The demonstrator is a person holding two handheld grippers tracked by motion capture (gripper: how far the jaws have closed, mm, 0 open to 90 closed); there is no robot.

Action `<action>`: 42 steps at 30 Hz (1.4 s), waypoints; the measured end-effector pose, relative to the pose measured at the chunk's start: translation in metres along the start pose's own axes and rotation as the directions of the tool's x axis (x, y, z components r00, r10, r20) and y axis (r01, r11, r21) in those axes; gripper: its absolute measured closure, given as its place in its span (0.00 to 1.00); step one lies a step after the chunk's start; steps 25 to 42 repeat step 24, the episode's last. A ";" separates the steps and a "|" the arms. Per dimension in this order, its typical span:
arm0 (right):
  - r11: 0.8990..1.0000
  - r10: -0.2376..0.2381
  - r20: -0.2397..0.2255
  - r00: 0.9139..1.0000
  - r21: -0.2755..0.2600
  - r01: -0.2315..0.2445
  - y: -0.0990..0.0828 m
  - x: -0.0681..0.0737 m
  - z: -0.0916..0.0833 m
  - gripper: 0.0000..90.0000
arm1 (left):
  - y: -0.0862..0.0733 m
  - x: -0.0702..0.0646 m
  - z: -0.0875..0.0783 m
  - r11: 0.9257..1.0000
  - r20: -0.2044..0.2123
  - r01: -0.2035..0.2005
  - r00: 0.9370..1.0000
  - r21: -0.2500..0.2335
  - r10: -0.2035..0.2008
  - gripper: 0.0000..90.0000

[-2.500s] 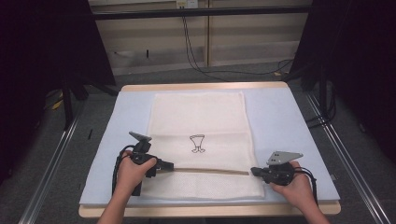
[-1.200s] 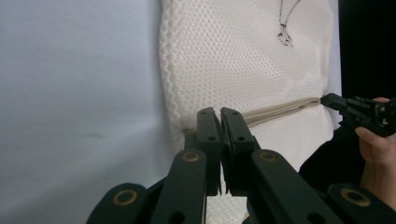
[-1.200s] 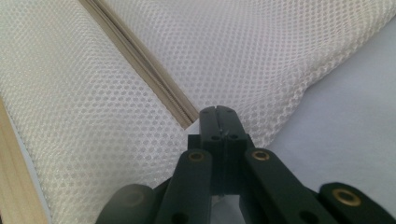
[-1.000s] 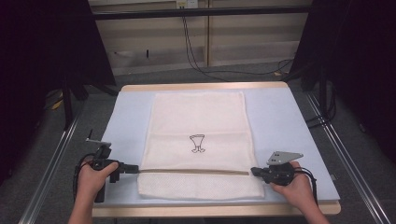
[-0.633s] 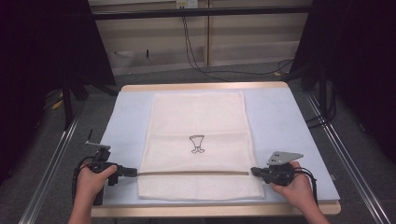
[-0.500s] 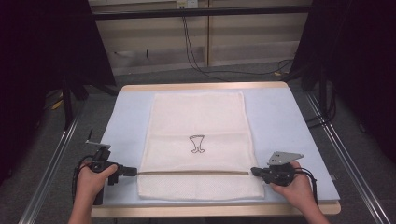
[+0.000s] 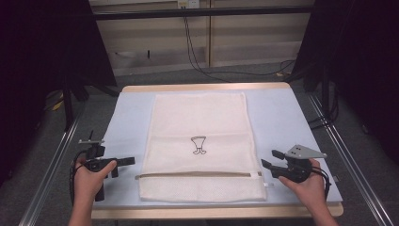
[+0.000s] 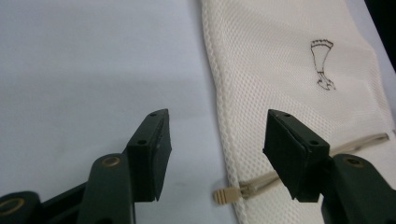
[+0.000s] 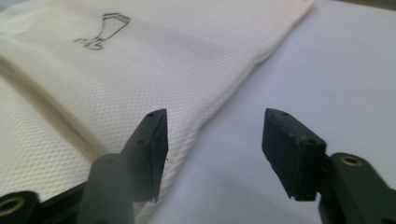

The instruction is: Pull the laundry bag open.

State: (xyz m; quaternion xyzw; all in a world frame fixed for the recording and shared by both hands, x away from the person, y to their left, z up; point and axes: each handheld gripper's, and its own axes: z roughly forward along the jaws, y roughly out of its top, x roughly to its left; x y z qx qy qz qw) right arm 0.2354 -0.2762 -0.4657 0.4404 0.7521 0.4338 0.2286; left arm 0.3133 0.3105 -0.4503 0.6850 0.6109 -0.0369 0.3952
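While the mesh bag (image 7: 201,146) lies flat mid-worktop (image 7: 291,117) from above, both tongs have just opened, left tongs (image 7: 123,161) and right tongs (image 7: 269,159) at its sides. Left gripper view: spread, zipper pull (image 8: 229,194) free between. Right gripper view: spread, empty; zipping looks finished.

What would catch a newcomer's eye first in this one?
The cream mesh laundry bag lies flat in the middle of the pale blue table, with a small dark drawing at its centre and a beige zipper running across near its front edge. At either end of that zipper sit the left gripper and the right gripper; the jaws of both have just been opening, with nothing between them.
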 end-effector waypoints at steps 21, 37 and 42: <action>0.995 0.097 0.159 0.982 0.001 -0.098 -0.014 -0.036 -0.005 0.17 | 0.004 0.002 0.016 0.917 -0.160 -0.370 0.924 -0.152 0.346 0.13; 0.995 0.098 0.156 0.983 0.008 -0.101 -0.015 -0.038 -0.004 0.18 | 0.004 0.002 0.019 0.917 -0.164 -0.371 0.924 -0.149 0.347 0.13; 0.995 0.098 0.156 0.983 0.008 -0.101 -0.015 -0.038 -0.004 0.18 | 0.004 0.002 0.019 0.917 -0.164 -0.371 0.924 -0.149 0.347 0.13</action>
